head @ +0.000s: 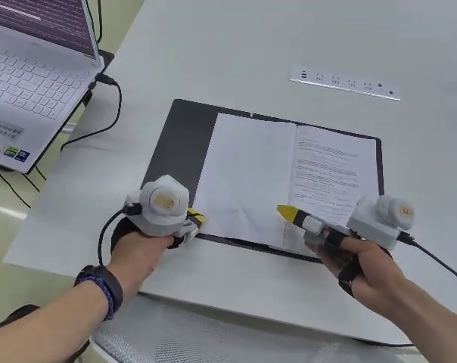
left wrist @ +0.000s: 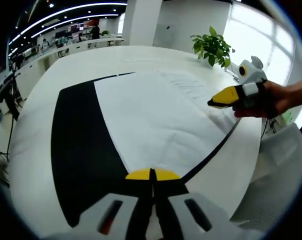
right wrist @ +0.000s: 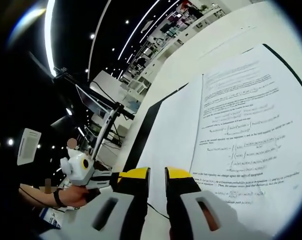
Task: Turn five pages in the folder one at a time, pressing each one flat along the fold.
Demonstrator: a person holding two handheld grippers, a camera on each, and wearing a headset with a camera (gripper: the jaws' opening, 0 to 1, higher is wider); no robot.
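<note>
Left gripper jaws are shut, right gripper jaws a little open by the printed page; if I pinch too deep, two pages may lift together.

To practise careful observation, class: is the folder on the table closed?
No, the folder lies open, with a blank page beside a printed page.

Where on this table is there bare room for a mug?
Bare table beyond the folder, left of the power strip. Crowded: the near edge, with the left gripper and right gripper, and beside the laptop, where a cable runs.
</note>
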